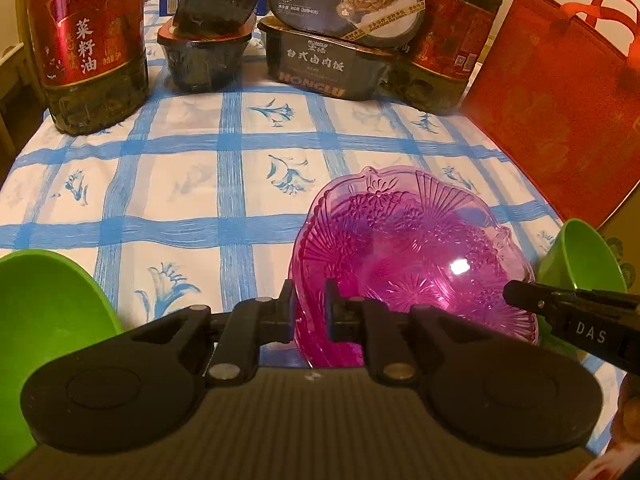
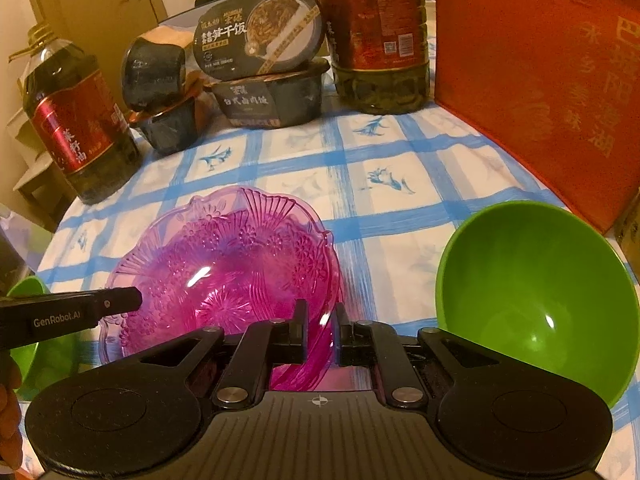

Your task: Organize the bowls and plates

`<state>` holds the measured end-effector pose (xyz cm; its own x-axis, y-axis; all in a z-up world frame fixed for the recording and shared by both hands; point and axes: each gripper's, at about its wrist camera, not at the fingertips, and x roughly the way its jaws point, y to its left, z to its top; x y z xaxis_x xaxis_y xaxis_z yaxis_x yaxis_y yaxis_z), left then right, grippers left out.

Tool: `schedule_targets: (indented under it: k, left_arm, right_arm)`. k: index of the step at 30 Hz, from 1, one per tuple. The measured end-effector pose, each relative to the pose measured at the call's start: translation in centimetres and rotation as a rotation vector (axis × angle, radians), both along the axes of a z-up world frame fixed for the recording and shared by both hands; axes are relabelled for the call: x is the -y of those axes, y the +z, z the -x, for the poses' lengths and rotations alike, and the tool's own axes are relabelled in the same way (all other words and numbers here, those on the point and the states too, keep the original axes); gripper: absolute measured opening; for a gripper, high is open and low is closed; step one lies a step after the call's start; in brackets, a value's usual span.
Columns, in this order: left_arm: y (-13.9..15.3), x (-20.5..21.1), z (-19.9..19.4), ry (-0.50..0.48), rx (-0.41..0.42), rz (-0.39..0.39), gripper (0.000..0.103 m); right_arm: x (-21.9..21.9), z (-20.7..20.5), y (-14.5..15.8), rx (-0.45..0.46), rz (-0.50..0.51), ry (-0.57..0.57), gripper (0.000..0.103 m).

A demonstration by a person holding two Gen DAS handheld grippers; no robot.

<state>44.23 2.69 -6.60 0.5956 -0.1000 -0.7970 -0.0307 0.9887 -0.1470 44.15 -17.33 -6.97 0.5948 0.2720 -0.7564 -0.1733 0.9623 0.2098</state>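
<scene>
A clear pink patterned plate lies on the checked tablecloth. My left gripper is shut on its left rim. My right gripper is shut on its right rim; the plate also shows in the right wrist view. One green bowl sits left of the plate, by the left gripper. A second green bowl sits right of the plate, by the right gripper; its edge shows in the left wrist view. The right gripper's fingers show in the left view, the left gripper's fingers in the right view.
At the back of the table stand two large oil bottles and stacked dark instant-meal boxes. A red fabric bag stands along the right side. The blue-checked tablecloth lies between the plate and these.
</scene>
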Motion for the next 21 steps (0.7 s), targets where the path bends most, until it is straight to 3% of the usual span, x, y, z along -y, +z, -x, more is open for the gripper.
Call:
schedule_targets:
  k: [2, 4, 5, 6, 13, 21]
  left_arm:
    - [0.0, 0.1, -0.1, -0.002, 0.002, -0.022, 0.014]
    - [0.1, 0.1, -0.1, 0.002, 0.004, -0.029, 0.021]
    - [0.1, 0.0, 0.0, 0.006, 0.006, -0.02, 0.025]
    - [0.1, -0.1, 0.1, 0.008, 0.007, -0.016, 0.025]
    - [1.2, -0.3, 2.1, 0.026, 0.022, 0.009, 0.025]
    - [4.5, 1.2, 8.2, 0.011, 0.057, 0.042, 0.025]
  right_arm:
    - [-0.1, 0.0, -0.1, 0.014, 0.01, 0.009, 0.013]
    - [0.0, -0.1, -0.2, 0.02, 0.008, 0.01, 0.032]
    - [0.1, -0.1, -0.2, 0.023, -0.004, 0.007, 0.046]
    - [0.3, 0.0, -0.2, 0.025, -0.023, 0.003, 0.049]
    - [1.1, 1.8, 1.2, 0.034, -0.068, -0.004, 0.049]
    - [1.8, 7.6, 4.1, 0.042, -0.1, -0.022, 0.049]
